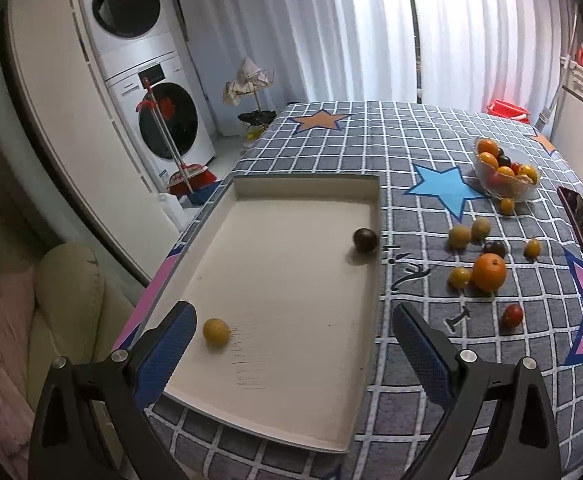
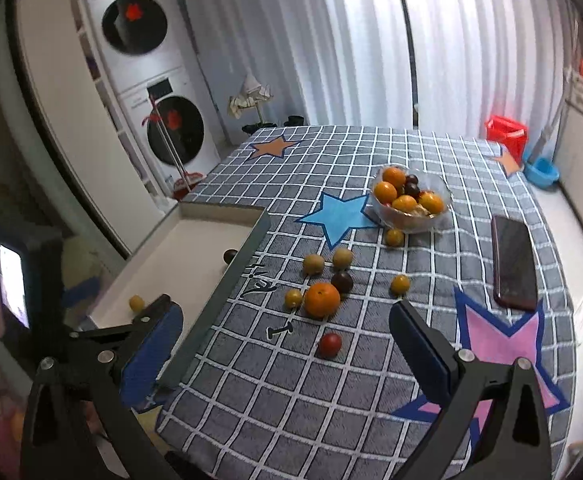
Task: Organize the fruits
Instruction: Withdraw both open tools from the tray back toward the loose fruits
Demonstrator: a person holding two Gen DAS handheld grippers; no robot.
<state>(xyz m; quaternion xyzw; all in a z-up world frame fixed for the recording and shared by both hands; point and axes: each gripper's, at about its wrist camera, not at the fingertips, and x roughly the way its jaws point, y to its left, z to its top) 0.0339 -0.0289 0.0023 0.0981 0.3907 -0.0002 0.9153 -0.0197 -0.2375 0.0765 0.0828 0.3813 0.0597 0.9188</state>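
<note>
A white tray (image 1: 275, 188) lies on the checked tablecloth and holds a yellow fruit (image 1: 216, 331) near its front left and a dark plum (image 1: 365, 240) by its right wall. My left gripper (image 1: 293, 320) is open and empty above the tray's front. To the right on the cloth lie an orange (image 2: 322, 299), a red tomato (image 2: 329, 345), a dark plum (image 2: 341, 281) and several small yellow fruits. A glass bowl (image 2: 411, 222) holds more fruit. My right gripper (image 2: 287, 322) is open and empty, hovering just before the red tomato.
A dark phone (image 2: 513, 264) lies on the cloth at the right. Stacked washing machines (image 1: 147, 80), a broom and white curtains stand beyond the table. A red bag (image 2: 505, 132) and a blue tub (image 2: 543, 172) sit on the floor at the far right.
</note>
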